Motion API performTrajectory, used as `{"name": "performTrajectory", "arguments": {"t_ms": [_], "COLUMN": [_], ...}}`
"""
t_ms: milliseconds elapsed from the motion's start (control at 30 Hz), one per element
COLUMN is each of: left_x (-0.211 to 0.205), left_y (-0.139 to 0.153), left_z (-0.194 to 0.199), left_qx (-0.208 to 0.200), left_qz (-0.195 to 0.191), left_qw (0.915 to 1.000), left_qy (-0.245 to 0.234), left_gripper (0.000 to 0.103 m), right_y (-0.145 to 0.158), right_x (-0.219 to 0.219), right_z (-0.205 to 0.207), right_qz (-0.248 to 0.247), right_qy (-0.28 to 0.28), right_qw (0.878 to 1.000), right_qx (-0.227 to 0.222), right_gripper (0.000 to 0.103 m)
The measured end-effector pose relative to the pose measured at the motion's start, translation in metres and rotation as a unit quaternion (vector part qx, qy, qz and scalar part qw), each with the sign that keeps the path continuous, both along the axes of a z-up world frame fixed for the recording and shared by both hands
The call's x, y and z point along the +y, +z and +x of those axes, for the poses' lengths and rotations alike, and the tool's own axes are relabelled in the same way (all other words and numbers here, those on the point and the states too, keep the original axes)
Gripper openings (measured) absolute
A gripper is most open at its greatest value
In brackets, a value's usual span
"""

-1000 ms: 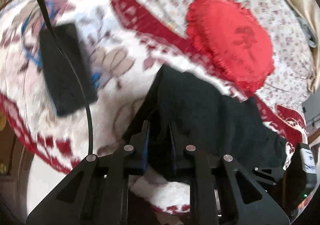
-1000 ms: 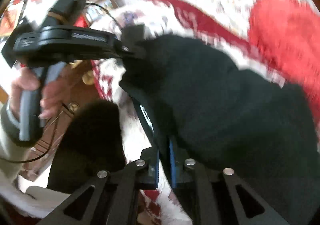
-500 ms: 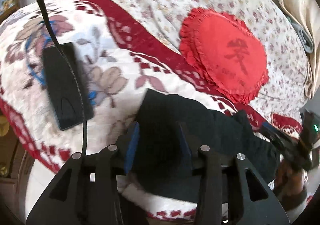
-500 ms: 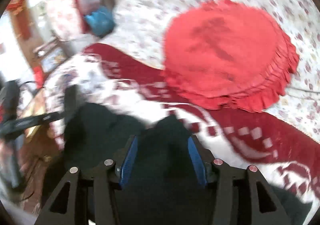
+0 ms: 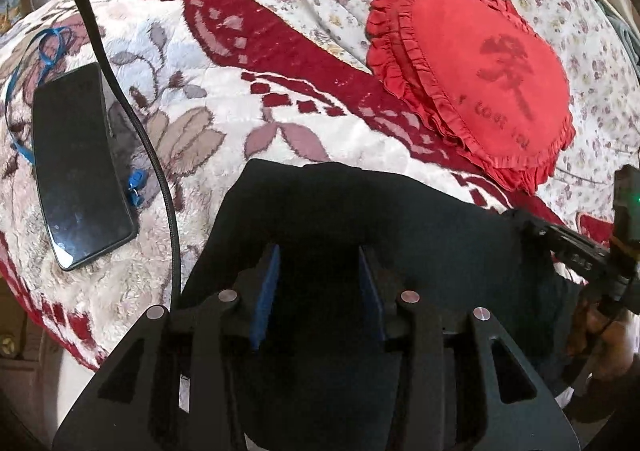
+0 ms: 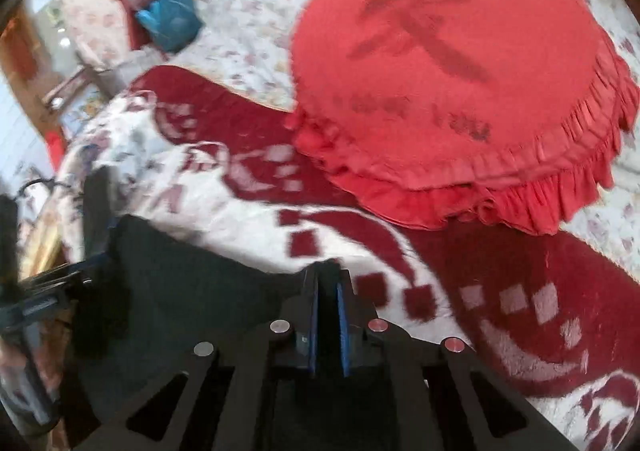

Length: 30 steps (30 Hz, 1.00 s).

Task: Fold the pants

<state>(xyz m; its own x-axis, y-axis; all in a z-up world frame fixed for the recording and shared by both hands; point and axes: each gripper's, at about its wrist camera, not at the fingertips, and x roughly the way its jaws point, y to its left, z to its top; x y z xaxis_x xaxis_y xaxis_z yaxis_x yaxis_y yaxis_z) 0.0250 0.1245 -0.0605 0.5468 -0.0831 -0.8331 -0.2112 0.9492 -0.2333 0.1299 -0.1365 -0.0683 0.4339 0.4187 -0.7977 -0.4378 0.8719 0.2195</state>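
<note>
Pants (image 5: 360, 219): folded dark bundle on the blanket (image 5: 224, 131), lying between and beneath the left gripper (image 5: 318, 275), whose jaws have opened since a second ago, releasing it. Right gripper (image 6: 328, 315) has re-closed, pinching the far edge, apparently to adjust the fold.

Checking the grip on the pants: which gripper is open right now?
The left gripper: its pads stand wide apart over the black pants; the right gripper's are pinched together.

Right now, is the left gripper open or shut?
Open. The left gripper holds its blue-padded fingers well apart, with the black fabric pants lying between them, not pinched, on the plush floral blanket.
</note>
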Motion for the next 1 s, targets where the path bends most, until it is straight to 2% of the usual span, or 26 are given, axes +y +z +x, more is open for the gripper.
{"name": "performTrajectory", "arguments": {"t_ms": [67,100,200,300,367,400,467,567,667,767,833,900,933,1000], "left_x": [-0.003,-0.005,-0.005,-0.008,-0.017,-0.024,-0.039,-0.067,-0.096,-0.119,-0.128,-0.134,-0.137,-0.140], "left_y": [0.000,0.002,0.010,0.025,0.036,0.041,0.045,0.043,0.031,0.012,0.002,-0.001,0.001,0.005], "left_z": [-0.001,-0.001,-0.005,-0.012,-0.016,-0.017,-0.015,-0.008,0.000,0.005,0.006,0.004,0.003,0.001], "left_qx": [0.000,0.000,0.000,-0.018,-0.032,-0.039,-0.043,-0.040,-0.026,0.004,0.017,0.019,0.017,0.015], "left_qz": [0.010,0.017,0.018,0.018,0.018,0.012,0.004,0.003,-0.004,0.012,0.026,0.043,0.046,0.042], "left_qw": [1.0000,0.9999,0.9998,0.9997,0.9993,0.9990,0.9984,0.9967,0.9946,0.9922,0.9913,0.9906,0.9904,0.9899], "left_qy": [0.001,-0.001,0.002,0.004,-0.006,-0.017,-0.037,-0.070,-0.101,-0.124,-0.128,-0.128,-0.129,-0.134], "left_gripper": [0.039,0.039,0.039,0.039,0.039,0.039,0.039,0.039,0.039,0.039,0.039,0.039,0.039,0.040], "right_y": [-0.011,-0.013,0.001,0.026,0.038,0.044,0.046,0.034,0.018,0.007,0.008,0.014,0.017,0.025], "right_x": [-0.003,-0.007,-0.022,-0.052,-0.078,-0.098,-0.125,-0.158,-0.191,-0.223,-0.230,-0.230,-0.229,-0.228], "right_z": [0.007,0.009,0.001,-0.031,-0.053,-0.070,-0.091,-0.114,-0.124,-0.129,-0.128,-0.130,-0.131,-0.136], "right_qz": [0.005,0.025,0.047,0.039,0.025,0.012,0.004,-0.001,-0.022,0.025,0.036,0.022,0.002,0.010], "right_qy": [-0.026,-0.036,-0.054,-0.071,-0.090,-0.108,-0.123,-0.139,-0.194,-0.213,-0.216,-0.220,-0.226,-0.219], "right_qw": [1.000,0.999,0.997,0.997,0.995,0.993,0.992,0.990,0.981,0.977,0.976,0.975,0.974,0.976], "right_qx": [-0.002,0.004,0.010,-0.015,-0.027,-0.039,-0.040,-0.012,0.002,0.010,0.017,0.008,0.004,0.006], "right_gripper": [0.006,0.006,0.011,0.027,0.043,0.044,0.044,0.044,0.043,0.032,0.031,0.032,0.032,0.033]}}
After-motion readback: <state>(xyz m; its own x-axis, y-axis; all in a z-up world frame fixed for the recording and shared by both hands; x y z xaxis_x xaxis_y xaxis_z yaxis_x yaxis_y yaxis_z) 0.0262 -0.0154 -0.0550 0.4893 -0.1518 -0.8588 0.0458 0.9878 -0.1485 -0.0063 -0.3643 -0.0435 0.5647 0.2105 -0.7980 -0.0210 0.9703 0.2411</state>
